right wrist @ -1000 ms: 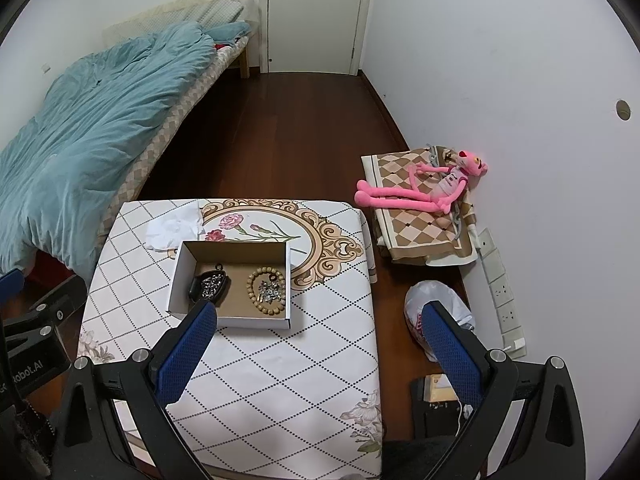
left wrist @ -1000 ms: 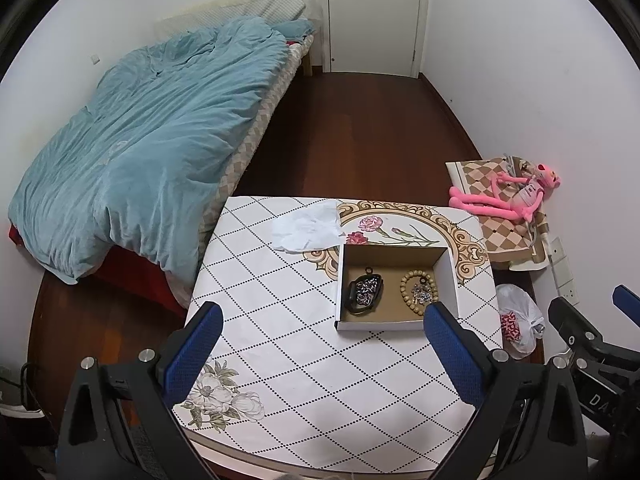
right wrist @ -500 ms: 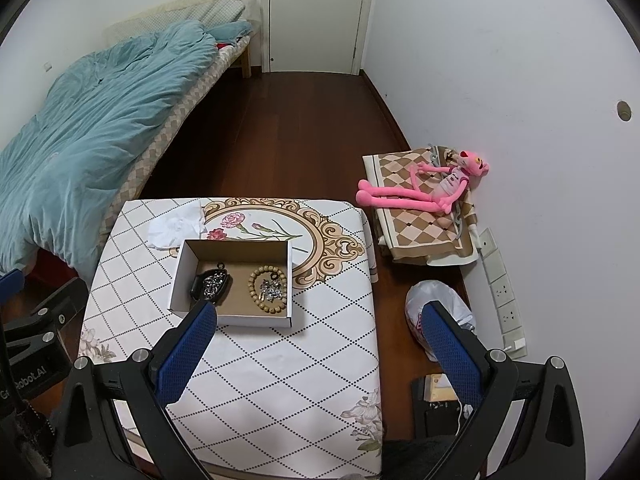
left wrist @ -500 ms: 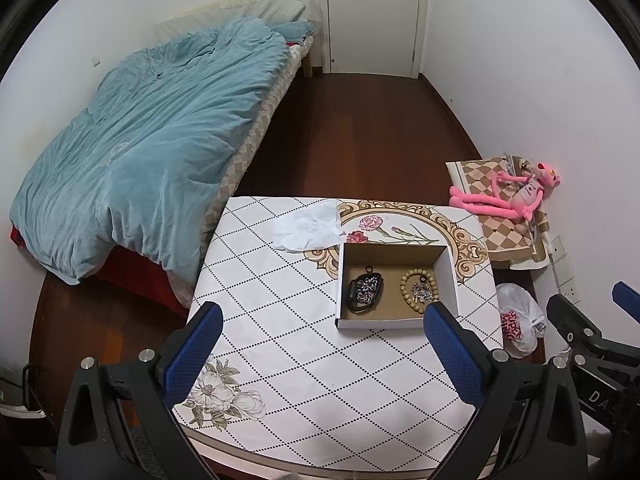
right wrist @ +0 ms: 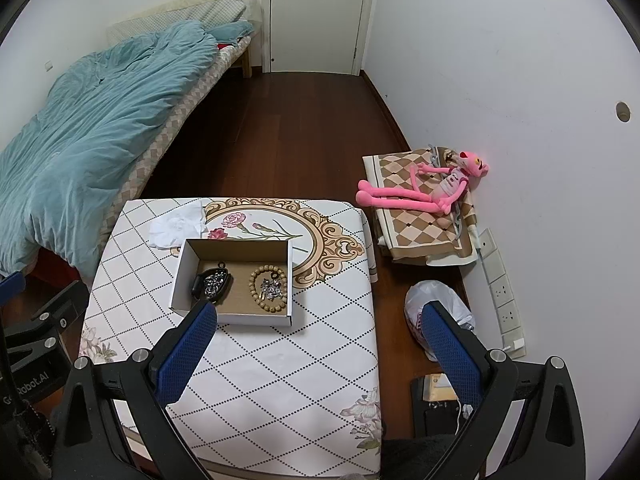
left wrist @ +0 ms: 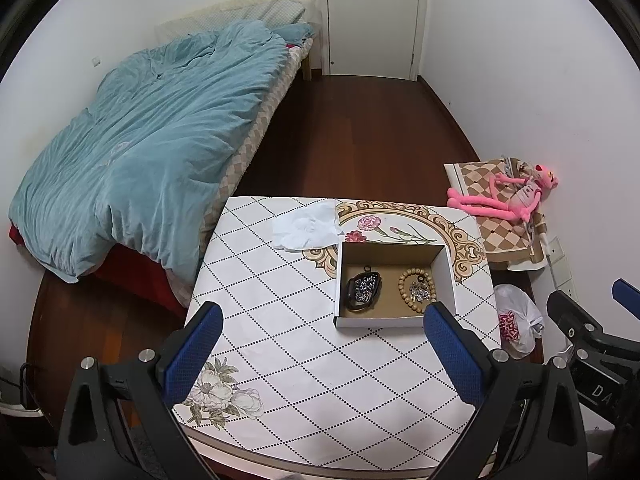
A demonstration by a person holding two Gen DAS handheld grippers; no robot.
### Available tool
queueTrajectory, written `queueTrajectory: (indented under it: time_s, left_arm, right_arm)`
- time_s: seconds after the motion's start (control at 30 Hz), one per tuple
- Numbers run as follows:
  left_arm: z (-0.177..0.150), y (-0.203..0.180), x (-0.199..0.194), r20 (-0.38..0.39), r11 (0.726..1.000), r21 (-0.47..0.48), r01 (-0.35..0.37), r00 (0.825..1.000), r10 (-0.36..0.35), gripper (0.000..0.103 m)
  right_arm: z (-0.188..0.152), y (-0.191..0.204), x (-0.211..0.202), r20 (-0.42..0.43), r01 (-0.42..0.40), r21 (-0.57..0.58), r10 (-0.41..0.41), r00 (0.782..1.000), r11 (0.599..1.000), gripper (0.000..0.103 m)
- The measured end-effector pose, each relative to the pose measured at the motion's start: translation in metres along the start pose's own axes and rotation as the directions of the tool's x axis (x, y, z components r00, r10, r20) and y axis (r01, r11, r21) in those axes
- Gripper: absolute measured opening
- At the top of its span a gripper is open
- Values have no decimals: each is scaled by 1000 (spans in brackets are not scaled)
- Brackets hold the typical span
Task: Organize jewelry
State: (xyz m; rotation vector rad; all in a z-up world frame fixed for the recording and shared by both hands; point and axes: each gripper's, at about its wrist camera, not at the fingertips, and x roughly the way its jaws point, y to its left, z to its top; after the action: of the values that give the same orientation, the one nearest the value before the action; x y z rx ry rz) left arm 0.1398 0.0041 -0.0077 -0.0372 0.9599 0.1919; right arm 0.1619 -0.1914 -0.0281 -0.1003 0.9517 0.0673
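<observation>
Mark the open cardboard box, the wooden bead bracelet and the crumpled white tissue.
open cardboard box (left wrist: 448,276): left wrist view, right wall.
wooden bead bracelet (right wrist: 255,291): right wrist view, left arc of beads.
crumpled white tissue (left wrist: 306,229): left wrist view, centre.

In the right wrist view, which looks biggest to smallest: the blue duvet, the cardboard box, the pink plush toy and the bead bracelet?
1. Blue duvet, by far the largest.
2. Cardboard box and pink plush toy: they look alike, and the toy lies farther away, so I won't rank them.
3. Bead bracelet, the smallest, inside the box.
</observation>
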Motion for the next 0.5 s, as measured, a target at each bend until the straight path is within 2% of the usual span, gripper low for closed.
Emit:
queueTrajectory:
  time_s: [0.5]
  left_arm:
    - [-5, 1, -1, 0, 1000, 1, -2, 1000, 2, 102]
  right_arm:
    - [-3, -1, -4, -5, -4, 0, 4, 1000, 1000, 103]
